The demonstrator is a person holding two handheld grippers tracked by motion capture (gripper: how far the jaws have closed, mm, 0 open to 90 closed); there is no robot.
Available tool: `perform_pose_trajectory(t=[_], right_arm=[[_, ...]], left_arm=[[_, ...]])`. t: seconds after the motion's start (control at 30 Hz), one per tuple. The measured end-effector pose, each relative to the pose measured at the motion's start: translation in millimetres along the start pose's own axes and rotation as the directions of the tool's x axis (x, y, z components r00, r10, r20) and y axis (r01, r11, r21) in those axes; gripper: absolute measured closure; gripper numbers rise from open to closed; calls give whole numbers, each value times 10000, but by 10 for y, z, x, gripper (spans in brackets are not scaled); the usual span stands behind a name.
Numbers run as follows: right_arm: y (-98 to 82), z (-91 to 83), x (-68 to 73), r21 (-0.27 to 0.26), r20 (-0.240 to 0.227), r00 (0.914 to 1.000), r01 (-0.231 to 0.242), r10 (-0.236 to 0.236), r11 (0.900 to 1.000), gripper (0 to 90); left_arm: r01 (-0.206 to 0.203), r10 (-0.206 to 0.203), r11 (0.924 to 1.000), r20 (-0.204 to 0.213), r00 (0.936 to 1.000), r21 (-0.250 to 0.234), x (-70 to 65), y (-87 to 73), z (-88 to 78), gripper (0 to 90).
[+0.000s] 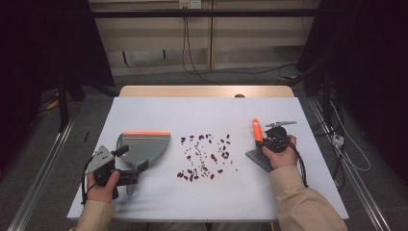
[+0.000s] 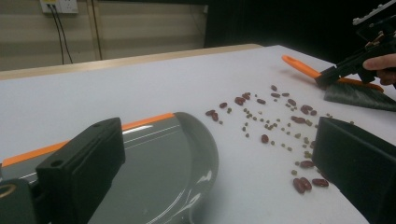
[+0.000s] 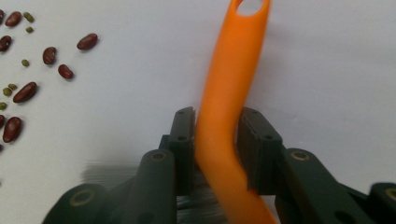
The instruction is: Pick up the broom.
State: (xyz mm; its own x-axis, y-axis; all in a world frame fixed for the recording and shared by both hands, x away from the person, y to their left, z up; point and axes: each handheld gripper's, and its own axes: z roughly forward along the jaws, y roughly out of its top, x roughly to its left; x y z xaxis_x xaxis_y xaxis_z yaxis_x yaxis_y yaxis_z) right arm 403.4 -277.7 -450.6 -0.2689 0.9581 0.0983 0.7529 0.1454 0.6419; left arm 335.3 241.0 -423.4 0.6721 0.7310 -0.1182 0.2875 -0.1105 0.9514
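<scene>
Right gripper clamped tight on the brush by its orange handle, right of centre in the high view, bristles resting on the white table. Left gripper at lower left, jaws spread wide in its own view, gripping nothing, just beside the dustpan. Beans scattered mid-frame between pan and brush, red ones mixed with small green ones. Dustpan tray bare, not a bean inside. Risks, as judged: unheld pan likely to slide away under the sweep; round beans apt to roll past its lip or off the table edge; slim handle liable to twist in the grip.
</scene>
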Motion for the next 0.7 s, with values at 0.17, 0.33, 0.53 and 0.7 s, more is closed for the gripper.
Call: perform_pose_trajectory(t=[0.17,0.33,0.53,0.7], right_arm=[[-3,-52,-45,-260,-316,9988,-379,371,9989,692],[3,-118,-54,-619,-497,9979,-436,405,9971,696],[0,-227,-75,-1124,-815,9953,-617,527,9917,701],[-16,-392,-98,-1842,-1314,9885,-984,747,9780,706]], left_arm=[[-17,17,10000,8,10000,28,2,-2,-1,23],[6,-6,10000,22,10000,34,-3,-5,6,24],[12,-12,10000,24,10000,-25,-10,1,3,24],[9,-9,10000,16,10000,-47,-22,13,-3,24]])
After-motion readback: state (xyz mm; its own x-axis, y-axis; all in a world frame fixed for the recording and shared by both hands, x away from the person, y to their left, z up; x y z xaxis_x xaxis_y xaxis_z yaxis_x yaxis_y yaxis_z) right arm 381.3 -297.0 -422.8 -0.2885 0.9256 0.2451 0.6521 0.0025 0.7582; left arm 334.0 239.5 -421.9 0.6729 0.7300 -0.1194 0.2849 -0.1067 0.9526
